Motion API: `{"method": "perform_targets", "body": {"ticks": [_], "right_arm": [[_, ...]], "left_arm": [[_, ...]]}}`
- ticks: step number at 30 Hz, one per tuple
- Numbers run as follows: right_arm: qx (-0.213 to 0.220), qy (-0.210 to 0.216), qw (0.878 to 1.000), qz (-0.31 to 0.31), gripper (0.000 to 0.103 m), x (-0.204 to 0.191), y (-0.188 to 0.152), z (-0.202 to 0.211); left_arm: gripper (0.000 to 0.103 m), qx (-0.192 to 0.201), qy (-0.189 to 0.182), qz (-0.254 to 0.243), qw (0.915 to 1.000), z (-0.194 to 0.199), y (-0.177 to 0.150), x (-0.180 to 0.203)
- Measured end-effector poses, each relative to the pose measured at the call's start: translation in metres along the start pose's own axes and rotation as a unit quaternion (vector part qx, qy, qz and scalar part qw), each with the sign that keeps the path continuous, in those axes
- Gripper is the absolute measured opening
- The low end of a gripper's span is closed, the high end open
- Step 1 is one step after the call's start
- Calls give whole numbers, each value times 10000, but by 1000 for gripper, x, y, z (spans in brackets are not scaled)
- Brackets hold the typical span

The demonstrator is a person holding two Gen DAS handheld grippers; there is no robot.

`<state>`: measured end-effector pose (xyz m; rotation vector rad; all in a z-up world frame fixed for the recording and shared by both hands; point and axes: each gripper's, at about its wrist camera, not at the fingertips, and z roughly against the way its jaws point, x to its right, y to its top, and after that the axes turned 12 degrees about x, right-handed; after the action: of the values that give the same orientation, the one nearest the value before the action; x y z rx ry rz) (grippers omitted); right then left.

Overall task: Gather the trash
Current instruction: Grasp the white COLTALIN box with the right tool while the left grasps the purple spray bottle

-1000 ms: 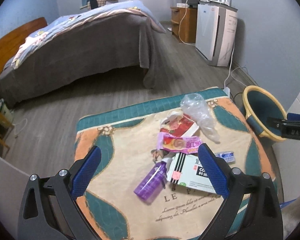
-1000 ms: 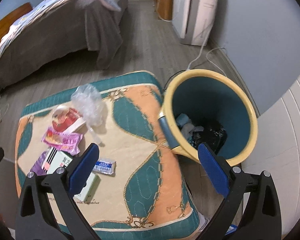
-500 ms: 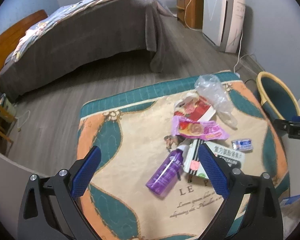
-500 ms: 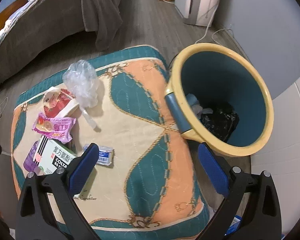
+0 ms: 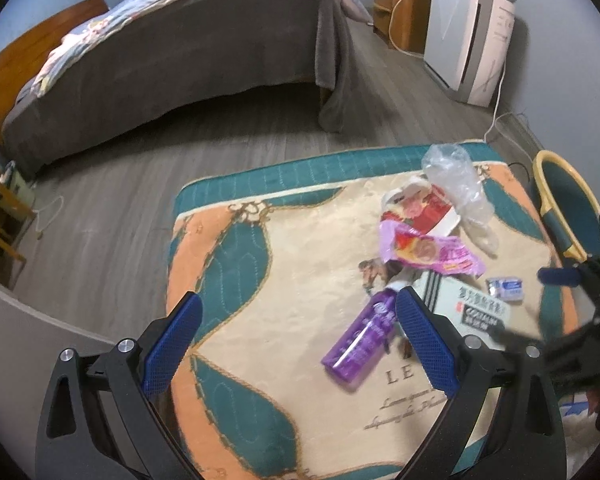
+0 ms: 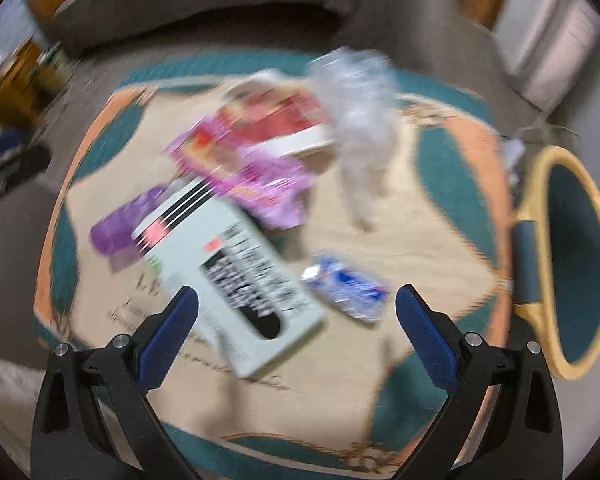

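Observation:
Trash lies on a patterned rug [image 5: 284, 264]: a purple bottle [image 5: 360, 338], a white box [image 6: 236, 280], a pink wrapper [image 5: 428, 254], a red and white pack [image 5: 428, 212], a clear plastic bag [image 5: 456, 180] and a small blue sachet [image 6: 346, 286]. My left gripper [image 5: 296, 340] is open and empty above the rug, left of the bottle. My right gripper [image 6: 296, 328] is open and empty, low over the box and sachet; its view is blurred. The yellow bin [image 6: 572, 260] stands at the rug's right edge.
A bed with a grey blanket [image 5: 188, 60] stands beyond the rug. A white appliance [image 5: 472, 56] and a wooden cabinet [image 5: 400, 8] stand by the far right wall, with a cable [image 5: 496, 120] on the floor. A wooden stand [image 5: 0, 220] is at the left.
My right gripper has swung left from over the bin to over the trash on the rug and moved closer. My left gripper has shifted left, so the trash sits further right in its view.

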<state>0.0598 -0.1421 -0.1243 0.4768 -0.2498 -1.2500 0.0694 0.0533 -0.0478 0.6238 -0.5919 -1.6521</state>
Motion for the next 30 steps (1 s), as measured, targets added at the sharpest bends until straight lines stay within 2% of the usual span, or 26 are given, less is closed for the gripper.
{"method": "perform_targets", "body": {"ticks": [7, 13, 16, 19, 24, 28, 30], "right_arm": [[-295, -8, 9982, 528, 97, -30, 5, -31], [-233, 140, 9976, 639, 97, -45, 16, -48], [-240, 238, 9972, 668, 86, -48, 18, -49], [-274, 290, 9974, 595, 80, -52, 22, -40], [-246, 93, 9988, 405, 78, -41, 25, -4], [-32, -204, 9998, 19, 78, -17, 25, 19], [66, -195, 9994, -289, 78, -3, 24, 21]], "left_arm": [[96, -133, 49, 106, 9998, -6, -6, -17], [96, -281, -37, 76, 9996, -15, -11, -22], [96, -355, -94, 102, 9993, -20, -13, -22], [96, -408, -178, 179, 9988, -23, -13, -21], [96, -446, -406, 216, 9979, -29, -13, -10], [95, -541, -652, -147, 9963, -42, -20, 17], [94, -631, -763, -319, 9946, -51, -26, 30]]}}
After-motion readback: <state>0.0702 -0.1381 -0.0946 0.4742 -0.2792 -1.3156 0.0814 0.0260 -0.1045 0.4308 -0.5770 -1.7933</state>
